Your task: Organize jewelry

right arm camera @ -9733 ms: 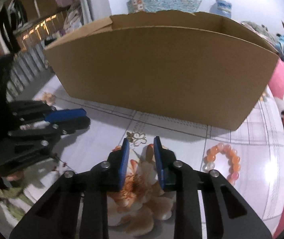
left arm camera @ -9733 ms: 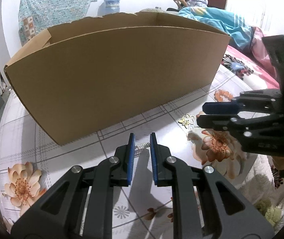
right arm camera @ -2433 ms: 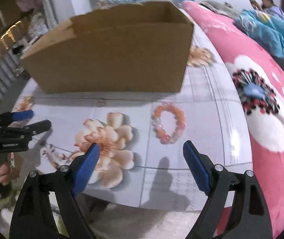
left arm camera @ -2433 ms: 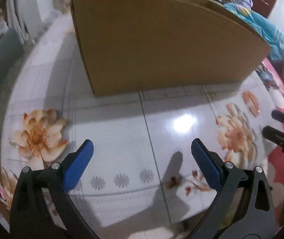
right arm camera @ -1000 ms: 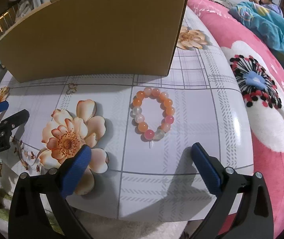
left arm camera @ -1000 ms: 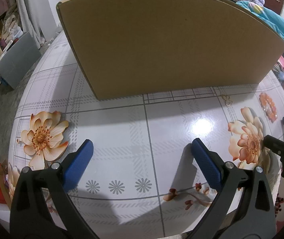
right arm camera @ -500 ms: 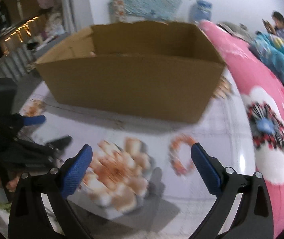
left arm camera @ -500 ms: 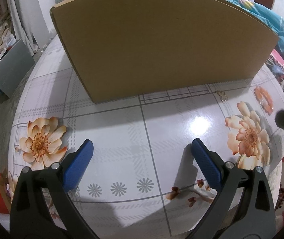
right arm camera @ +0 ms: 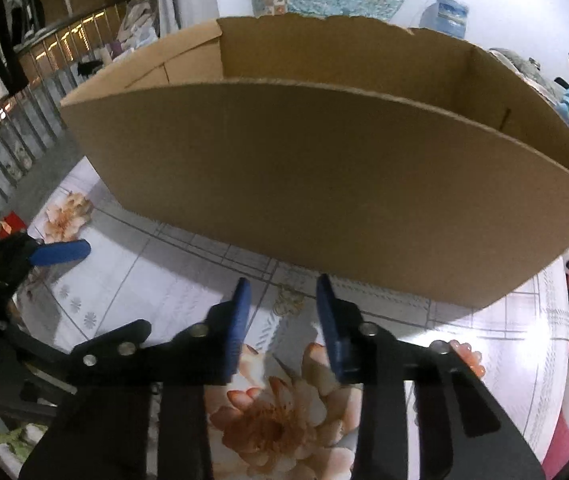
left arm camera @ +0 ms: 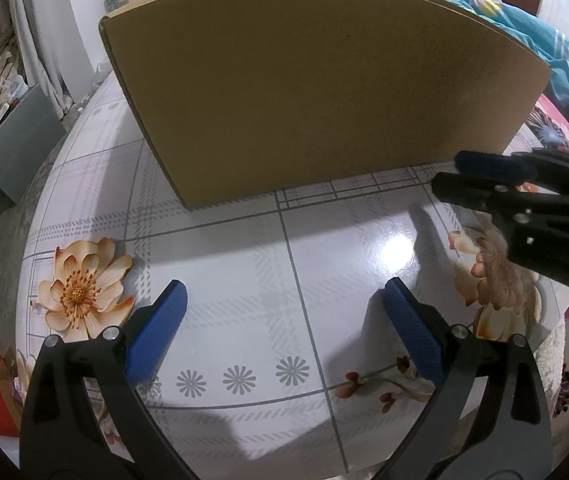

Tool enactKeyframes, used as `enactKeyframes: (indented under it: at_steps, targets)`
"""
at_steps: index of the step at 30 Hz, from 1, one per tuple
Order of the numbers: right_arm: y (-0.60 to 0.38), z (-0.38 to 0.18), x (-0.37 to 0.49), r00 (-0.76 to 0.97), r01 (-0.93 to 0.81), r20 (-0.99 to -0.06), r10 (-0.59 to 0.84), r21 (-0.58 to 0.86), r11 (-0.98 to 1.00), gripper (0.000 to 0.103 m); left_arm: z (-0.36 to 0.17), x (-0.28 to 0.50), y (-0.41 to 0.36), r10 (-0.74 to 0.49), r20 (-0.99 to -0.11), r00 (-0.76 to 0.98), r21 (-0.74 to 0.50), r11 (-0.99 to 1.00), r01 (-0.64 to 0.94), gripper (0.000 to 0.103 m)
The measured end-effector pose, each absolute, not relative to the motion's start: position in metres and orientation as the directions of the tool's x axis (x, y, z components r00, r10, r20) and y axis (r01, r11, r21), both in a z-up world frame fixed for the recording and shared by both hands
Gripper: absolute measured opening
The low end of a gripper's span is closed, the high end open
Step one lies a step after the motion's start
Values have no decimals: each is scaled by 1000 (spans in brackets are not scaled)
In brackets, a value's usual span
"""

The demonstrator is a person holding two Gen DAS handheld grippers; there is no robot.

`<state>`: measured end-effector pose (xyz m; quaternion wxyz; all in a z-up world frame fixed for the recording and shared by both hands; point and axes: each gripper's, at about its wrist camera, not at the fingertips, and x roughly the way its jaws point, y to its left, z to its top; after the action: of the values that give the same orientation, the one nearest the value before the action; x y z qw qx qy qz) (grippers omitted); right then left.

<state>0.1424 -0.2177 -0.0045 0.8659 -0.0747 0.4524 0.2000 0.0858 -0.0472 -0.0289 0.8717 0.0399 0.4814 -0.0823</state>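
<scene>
Table [left arm camera: 244, 280]: one box [right arm camera: 324, 184], one charm [right arm camera: 289, 300], two parted grippers.

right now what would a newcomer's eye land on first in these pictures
The big open cardboard box fills the back of the floral table. In front of it, the right hand-held gripper frames a small gold flower-shaped piece lying on the table near the box's base. The left hand-held gripper hangs wide open over bare tabletop.

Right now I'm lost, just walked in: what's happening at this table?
A person is sorting jewelry with two handheld grippers beside a cardboard box. The right gripper is partly open, fingers either side of a small gold brooch lying on the table. The left gripper hangs wide open, empty.
</scene>
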Motion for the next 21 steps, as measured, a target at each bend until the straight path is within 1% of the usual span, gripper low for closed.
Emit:
enactKeyframes:
  at_steps: [3, 5, 21]
  targets:
    - [-213, -11, 145, 495, -422, -826, 270, 43, 905, 17, -29, 85, -47, -105, -845, 524, -10, 983, 182, 95]
    - [-211, -11, 145, 502, -426, -823, 266, 32, 904, 13, -29, 85, -47, -105, -846, 523, -9, 983, 182, 95]
    - [-227, -10, 128, 465, -407, -837, 287, 86, 909, 11, -30, 84, -48, -104, -846, 523, -9, 983, 182, 95]
